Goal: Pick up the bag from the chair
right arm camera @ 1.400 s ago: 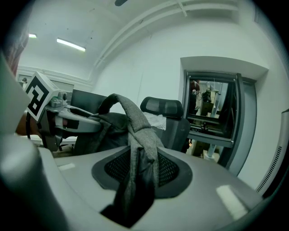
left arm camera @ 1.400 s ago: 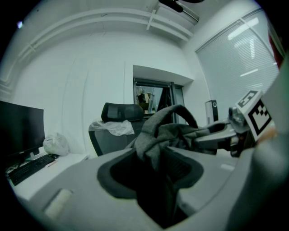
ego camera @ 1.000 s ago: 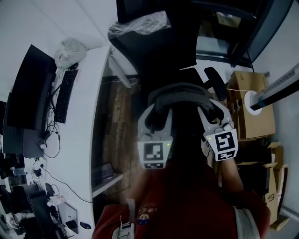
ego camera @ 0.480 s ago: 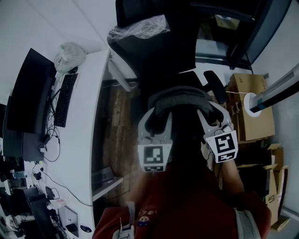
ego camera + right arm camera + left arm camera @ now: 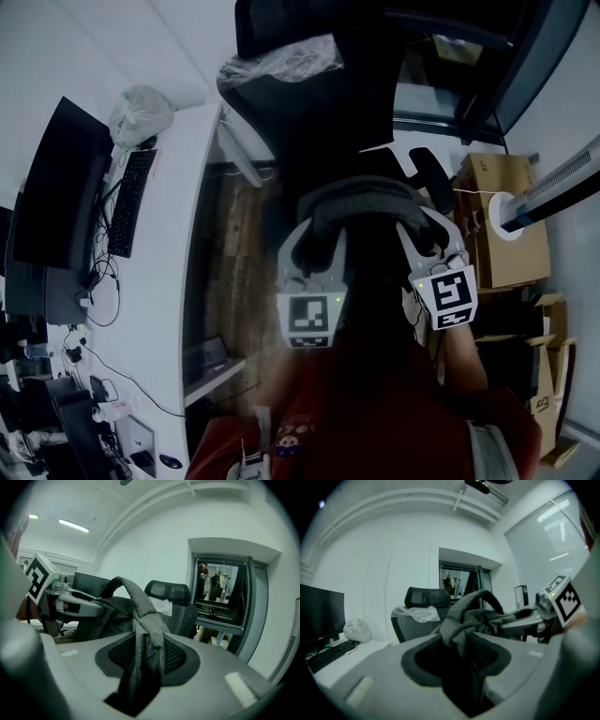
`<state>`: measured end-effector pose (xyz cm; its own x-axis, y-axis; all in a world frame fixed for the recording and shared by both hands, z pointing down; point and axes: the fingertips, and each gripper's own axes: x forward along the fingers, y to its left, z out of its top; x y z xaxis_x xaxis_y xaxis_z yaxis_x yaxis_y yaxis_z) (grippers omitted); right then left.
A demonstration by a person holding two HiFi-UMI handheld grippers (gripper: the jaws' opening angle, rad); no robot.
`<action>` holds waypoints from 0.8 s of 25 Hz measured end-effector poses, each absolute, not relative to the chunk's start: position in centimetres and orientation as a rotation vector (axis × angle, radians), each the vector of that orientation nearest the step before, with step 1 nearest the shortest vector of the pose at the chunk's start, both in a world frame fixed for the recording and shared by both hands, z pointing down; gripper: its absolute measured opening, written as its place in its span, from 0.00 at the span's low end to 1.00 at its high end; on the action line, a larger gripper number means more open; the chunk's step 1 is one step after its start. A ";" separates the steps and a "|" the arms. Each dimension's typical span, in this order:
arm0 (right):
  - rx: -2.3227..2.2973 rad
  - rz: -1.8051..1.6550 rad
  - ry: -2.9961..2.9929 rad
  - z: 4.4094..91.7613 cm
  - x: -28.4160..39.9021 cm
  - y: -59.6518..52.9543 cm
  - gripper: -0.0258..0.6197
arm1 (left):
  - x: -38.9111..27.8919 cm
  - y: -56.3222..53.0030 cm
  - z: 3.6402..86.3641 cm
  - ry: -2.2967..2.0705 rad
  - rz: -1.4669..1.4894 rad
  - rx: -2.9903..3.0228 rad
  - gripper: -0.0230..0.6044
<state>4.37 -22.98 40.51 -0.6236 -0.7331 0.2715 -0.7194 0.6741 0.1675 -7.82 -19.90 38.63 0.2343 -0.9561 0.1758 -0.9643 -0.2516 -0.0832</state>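
Firmly pinched, bag (image 5: 361,208) spanning left tool (image 5: 314,239), right tool (image 5: 427,231)

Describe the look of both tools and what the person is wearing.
The left tool and the right tool both have pale grey, curved jaws with dark textured pads inside. Each carries a white cube with black square markers, the left cube and the right cube, beside a small green light. The person wears a red top.

The white desk (image 5: 178,216) bears a monitor (image 5: 52,187), a keyboard (image 5: 129,202) and seemingly a crumpled plastic bag (image 5: 141,111).
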 end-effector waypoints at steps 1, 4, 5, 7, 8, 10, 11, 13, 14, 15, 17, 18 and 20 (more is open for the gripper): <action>1.150 -0.062 -2.574 40.5 4.3 -23.0 0.26 | -7.9 -19.9 38.6 -1.897 0.295 2.433 0.32; 1.145 -0.063 -2.573 40.4 4.3 -23.2 0.26 | -7.8 -20.1 38.5 -1.902 0.291 2.432 0.32; 1.146 -0.064 -2.572 40.3 4.3 -23.2 0.26 | -7.8 -20.1 38.4 -1.902 0.290 2.433 0.32; 1.148 -0.067 -2.572 40.2 4.4 -23.3 0.26 | -7.8 -20.3 38.2 -1.904 0.283 2.434 0.32; 1.149 -0.069 -2.572 40.2 4.4 -23.4 0.26 | -7.8 -20.4 38.2 -1.906 0.275 2.432 0.32; 1.153 -0.076 -2.573 40.0 4.3 -23.6 0.26 | -7.8 -20.5 38.1 -1.904 0.273 2.432 0.32; 1.155 -0.080 -2.573 40.0 4.3 -23.7 0.26 | -7.8 -20.5 38.2 -1.902 0.280 2.434 0.32; 1.159 -0.083 -2.573 40.1 4.3 -23.8 0.26 | -7.8 -20.5 38.2 -1.902 0.283 2.433 0.32; 1.160 -0.082 -2.574 40.1 4.3 -23.8 0.26 | -7.8 -20.5 38.2 -1.903 0.283 2.430 0.32; 1.157 -0.081 -2.575 40.2 4.3 -23.8 0.26 | -7.8 -20.5 38.3 -1.905 0.283 2.428 0.32; 1.150 -0.078 -2.571 40.2 4.4 -23.8 0.26 | -7.7 -20.6 38.3 -1.905 0.282 2.427 0.31; 1.149 -0.077 -2.569 40.3 4.5 -23.8 0.26 | -7.7 -20.6 38.2 -1.906 0.281 2.427 0.31; 1.149 -0.080 -2.570 40.2 4.5 -24.1 0.26 | -7.6 -20.8 38.2 -1.907 0.280 2.425 0.31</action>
